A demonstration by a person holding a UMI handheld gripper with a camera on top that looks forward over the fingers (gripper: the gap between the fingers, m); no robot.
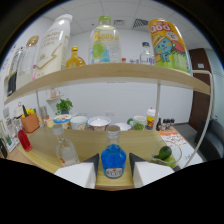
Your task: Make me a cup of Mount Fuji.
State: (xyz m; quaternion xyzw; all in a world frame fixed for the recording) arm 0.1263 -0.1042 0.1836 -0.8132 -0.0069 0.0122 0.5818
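A small blue bottle (113, 161) with a clear neck, a pale cap and a red-and-white label stands upright between my fingers, above the near part of the wooden counter (90, 142). My gripper (113, 162) is shut on the blue bottle, with its dark fingertips (94, 162) against the bottle's left and right sides. The bottle's base is level with the white finger bodies, and I cannot tell whether it rests on the counter.
A clear glass bottle (65, 149) stands just left of the fingers. Right of them, limes (164, 152) lie in a glass bowl. Bowls (99, 122) and a cup (138, 121) line the counter's back. A red bottle (24, 140) stands far left. A wooden shelf (115, 72) above carries tall bottles.
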